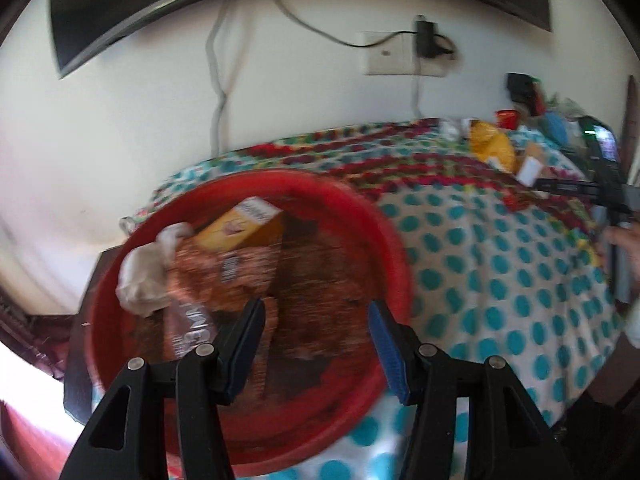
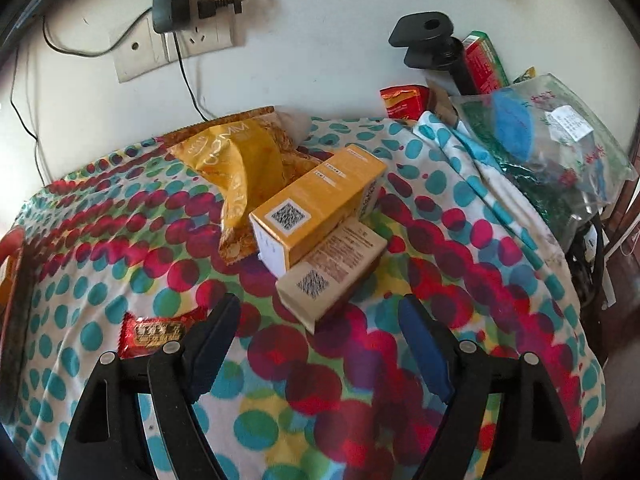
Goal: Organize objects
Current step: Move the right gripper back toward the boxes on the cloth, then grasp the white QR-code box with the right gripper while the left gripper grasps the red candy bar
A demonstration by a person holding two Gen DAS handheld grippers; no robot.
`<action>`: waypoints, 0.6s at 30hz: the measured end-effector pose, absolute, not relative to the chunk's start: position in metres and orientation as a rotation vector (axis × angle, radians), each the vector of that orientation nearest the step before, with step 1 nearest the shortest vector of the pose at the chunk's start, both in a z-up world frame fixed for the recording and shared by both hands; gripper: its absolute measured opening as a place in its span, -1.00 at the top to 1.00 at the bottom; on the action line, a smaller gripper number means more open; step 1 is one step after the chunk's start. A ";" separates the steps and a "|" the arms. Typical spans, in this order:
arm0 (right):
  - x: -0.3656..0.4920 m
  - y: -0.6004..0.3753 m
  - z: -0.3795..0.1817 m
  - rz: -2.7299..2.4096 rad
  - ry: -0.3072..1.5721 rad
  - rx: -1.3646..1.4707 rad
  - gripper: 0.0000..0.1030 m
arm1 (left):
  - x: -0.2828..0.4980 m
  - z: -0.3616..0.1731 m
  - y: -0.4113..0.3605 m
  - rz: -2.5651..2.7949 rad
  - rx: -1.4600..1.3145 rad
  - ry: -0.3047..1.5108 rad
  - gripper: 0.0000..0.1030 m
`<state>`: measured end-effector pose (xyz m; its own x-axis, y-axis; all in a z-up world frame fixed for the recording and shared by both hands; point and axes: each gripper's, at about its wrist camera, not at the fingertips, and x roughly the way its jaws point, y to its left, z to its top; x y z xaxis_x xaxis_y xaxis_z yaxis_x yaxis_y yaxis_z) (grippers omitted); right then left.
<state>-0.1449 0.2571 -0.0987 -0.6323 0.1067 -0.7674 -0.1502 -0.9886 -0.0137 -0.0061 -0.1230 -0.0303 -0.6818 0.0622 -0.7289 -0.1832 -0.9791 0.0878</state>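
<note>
In the left wrist view a red round basin (image 1: 384, 232) sits on the dotted cloth and holds a yellow box (image 1: 240, 226), a crumpled white tissue (image 1: 144, 272) and brown snack packets (image 1: 240, 268). My left gripper (image 1: 316, 312) is open and empty above the basin. In the right wrist view a yellow box (image 2: 316, 208) lies on a beige box (image 2: 332, 268), next to a yellow snack bag (image 2: 240, 160). My right gripper (image 2: 320, 316) is open and empty, just in front of the beige box. A small red packet (image 2: 154, 332) lies by its left finger.
A dotted cloth (image 2: 120, 220) covers the table against a white wall with a socket and charger (image 2: 172, 4). A clear bag with blue and green contents (image 2: 544, 140), a black stand (image 2: 436, 44) and red packs (image 2: 404, 102) crowd the back right.
</note>
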 end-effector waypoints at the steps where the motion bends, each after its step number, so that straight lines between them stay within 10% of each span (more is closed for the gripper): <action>1: -0.150 0.258 -0.101 2.701 0.080 -1.285 -0.53 | -0.008 -0.029 -0.117 2.732 -1.184 0.226 -0.07; 7: -0.158 0.267 -0.107 2.684 0.114 -1.295 -0.48 | -0.038 -0.019 -0.071 2.619 -1.162 0.261 -0.07; 13: -0.152 0.280 -0.113 2.733 0.038 -1.337 0.29 | -0.082 -0.024 -0.005 2.458 -1.174 0.332 -0.07; 18: -0.137 0.299 -0.112 2.831 0.081 -1.357 0.44 | -0.111 -0.036 0.061 2.326 -1.158 0.427 -0.07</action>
